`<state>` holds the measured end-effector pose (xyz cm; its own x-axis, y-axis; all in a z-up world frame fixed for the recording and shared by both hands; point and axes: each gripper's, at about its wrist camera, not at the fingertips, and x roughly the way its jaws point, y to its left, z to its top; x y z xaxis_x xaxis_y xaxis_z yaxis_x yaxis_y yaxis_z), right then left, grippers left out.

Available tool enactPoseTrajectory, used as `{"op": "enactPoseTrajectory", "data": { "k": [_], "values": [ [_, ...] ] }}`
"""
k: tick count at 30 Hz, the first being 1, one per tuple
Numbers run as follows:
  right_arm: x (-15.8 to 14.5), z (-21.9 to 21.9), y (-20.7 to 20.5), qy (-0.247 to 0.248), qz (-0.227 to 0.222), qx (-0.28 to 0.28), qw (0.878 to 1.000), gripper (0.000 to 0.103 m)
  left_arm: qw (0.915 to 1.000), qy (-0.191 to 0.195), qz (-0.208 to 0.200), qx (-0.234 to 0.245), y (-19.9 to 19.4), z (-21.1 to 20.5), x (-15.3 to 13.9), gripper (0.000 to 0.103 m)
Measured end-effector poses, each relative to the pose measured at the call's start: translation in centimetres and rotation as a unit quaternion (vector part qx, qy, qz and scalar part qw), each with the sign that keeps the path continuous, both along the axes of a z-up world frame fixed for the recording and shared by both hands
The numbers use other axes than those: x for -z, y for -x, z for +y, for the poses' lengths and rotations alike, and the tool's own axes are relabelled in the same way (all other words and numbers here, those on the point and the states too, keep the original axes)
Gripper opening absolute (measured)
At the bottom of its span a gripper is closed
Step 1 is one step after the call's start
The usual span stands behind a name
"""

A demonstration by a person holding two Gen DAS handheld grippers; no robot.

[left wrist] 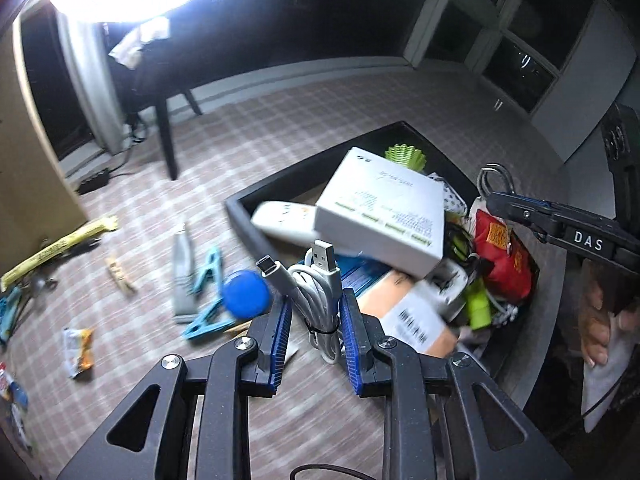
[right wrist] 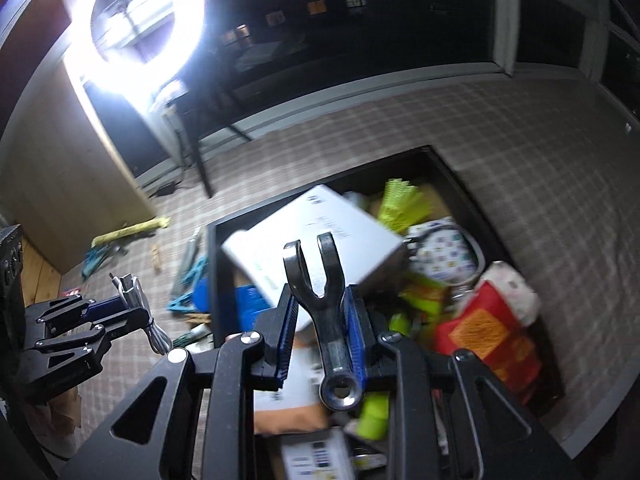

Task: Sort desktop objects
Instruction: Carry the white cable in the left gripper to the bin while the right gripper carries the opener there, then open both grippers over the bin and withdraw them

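Left claw (left wrist: pixel 314 320): you have it pinching the coiled white cable (left wrist: pixel 320 300), lifted off the checked worktop (left wrist: pixel 280 120) beside the black bin (left wrist: pixel 248 216), likely to drop in.
Cable axis: upright; both plugs point up and away.
Right claw (right wrist: pixel 322 320): clamped on the wrench (right wrist: pixel 320 300) over the bin.
Wrench axis: along the fingers, forked end forward, ring end toward you.

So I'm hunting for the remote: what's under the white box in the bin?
The white box lies on a remote and a blue item; the remote's far end is covered.
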<state>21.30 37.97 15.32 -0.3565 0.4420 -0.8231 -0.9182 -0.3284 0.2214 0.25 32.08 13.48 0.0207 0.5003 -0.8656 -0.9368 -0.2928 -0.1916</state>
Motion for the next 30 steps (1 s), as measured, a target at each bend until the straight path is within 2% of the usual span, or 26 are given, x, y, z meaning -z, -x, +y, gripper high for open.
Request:
{"op": "enactPoseTrajectory", "data": {
  "k": [6,11,12,13,15,16,17,24,30],
  "values": [
    [0.4,2.2,-2.7,0.004,-0.001,0.023,1.000,0.024,0.9998,0.014,-0.016,0.006,-0.4,2.8,1.4,0.023],
    [0.6,3.5,-3.5,0.003,-0.006,0.029,1.000,0.024,0.9997,0.021,-0.010,0.011,-0.7,4.6,1.8,0.024],
    [0.6,3.9,-3.5,0.004,-0.009,0.024,1.000,0.024,0.9995,0.024,-0.015,0.015,-0.7,4.9,2.0,0.026],
    [0.6,4.3,-3.4,0.006,-0.012,0.017,1.000,0.024,0.9991,0.031,-0.022,0.017,-0.7,5.2,2.2,0.034],
    [0.7,4.9,-3.5,0.012,-0.020,0.025,0.999,0.035,0.9992,0.033,-0.020,0.012,-0.7,5.4,2.2,0.046],
    [0.6,5.0,-3.7,0.010,-0.022,0.033,0.999,0.049,0.9995,0.026,-0.014,0.013,-0.8,5.4,2.0,0.047],
    [0.4,5.1,-3.9,0.006,-0.019,0.038,0.999,0.054,0.9996,0.022,-0.008,0.015,-0.9,5.3,1.8,0.047],
    [0.0,4.7,-3.8,-0.003,-0.018,0.040,0.999,0.054,0.9997,0.019,0.008,0.016,-0.8,4.5,1.3,0.047],
    [-0.4,3.7,-2.6,-0.012,-0.023,0.027,0.999,0.054,0.9989,0.026,0.037,0.008,-0.6,2.7,0.9,0.047]
  ]
}}
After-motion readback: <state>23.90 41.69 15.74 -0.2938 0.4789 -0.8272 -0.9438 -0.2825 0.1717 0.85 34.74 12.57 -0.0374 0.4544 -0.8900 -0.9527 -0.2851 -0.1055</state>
